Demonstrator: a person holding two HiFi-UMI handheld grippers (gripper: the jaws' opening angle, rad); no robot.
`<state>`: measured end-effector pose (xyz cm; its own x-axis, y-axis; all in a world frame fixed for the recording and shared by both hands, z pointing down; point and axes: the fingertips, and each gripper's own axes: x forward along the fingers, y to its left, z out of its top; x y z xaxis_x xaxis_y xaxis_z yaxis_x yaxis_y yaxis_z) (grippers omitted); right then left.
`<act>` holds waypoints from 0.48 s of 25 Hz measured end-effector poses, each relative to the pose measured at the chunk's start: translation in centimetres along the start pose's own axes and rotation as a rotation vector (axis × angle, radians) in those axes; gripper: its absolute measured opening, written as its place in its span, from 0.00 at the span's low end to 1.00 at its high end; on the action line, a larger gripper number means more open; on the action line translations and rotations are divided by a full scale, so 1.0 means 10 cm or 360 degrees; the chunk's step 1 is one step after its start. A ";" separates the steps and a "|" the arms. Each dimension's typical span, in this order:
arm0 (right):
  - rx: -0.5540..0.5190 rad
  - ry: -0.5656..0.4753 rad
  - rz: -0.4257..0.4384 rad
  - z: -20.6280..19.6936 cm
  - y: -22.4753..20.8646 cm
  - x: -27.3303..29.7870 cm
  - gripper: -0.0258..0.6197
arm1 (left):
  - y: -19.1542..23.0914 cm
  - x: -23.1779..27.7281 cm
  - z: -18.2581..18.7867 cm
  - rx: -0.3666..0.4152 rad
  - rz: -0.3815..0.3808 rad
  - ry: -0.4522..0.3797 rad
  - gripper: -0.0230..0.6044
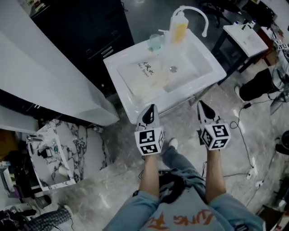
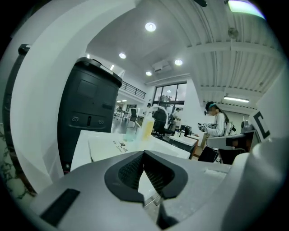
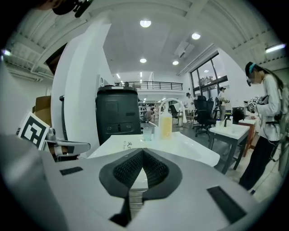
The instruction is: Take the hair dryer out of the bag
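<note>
A white bag [image 1: 146, 71] with dark print lies flat in the basin of a white sink [image 1: 207, 61]. No hair dryer shows; I cannot tell what is inside the bag. My left gripper [image 1: 151, 108] is shut and empty, its tips just short of the sink's near rim. To its right, my right gripper [image 1: 201, 104] is also shut and empty, beside the rim's near right corner. In the left gripper view the shut left gripper [image 2: 143, 153] points at the bag [image 2: 115, 145]. The right gripper [image 3: 142, 151] faces the sink [image 3: 189, 151] too.
A bottle of yellow liquid [image 1: 179, 27], a clear cup [image 1: 155, 42] and a white faucet [image 1: 195, 12] stand at the sink's back. A black cabinet [image 1: 90, 27] is behind, a white table [image 1: 246, 38] to the right, a marble shelf [image 1: 58, 153] at left. A person [image 3: 266, 113] stands nearby.
</note>
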<state>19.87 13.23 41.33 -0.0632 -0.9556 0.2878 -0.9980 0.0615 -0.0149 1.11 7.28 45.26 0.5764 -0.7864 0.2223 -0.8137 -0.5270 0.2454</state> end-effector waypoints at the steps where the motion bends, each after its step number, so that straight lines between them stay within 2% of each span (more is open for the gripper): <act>1: 0.0006 0.0001 0.0012 0.05 -0.11 0.07 0.04 | -0.02 0.11 0.02 0.0006 0.0009 0.0018 0.04; 6: 0.0007 -0.0094 0.0040 0.47 -0.69 0.30 0.04 | 0.05 0.55 0.39 -0.0009 0.0122 -0.0013 0.04; 9: 0.0107 -0.0118 0.0034 0.51 -0.96 0.40 0.04 | -0.09 0.72 0.51 0.0095 0.0113 0.0014 0.04; 12: 0.0158 -0.0112 0.0094 0.48 -1.00 0.58 0.04 | -0.19 0.87 0.52 0.0164 0.0102 0.0072 0.04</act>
<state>29.44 5.64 38.53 -0.1181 -0.9693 0.2156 -0.9878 0.0925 -0.1255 7.28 -0.28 41.85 0.5238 -0.8055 0.2772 -0.8511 -0.5081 0.1318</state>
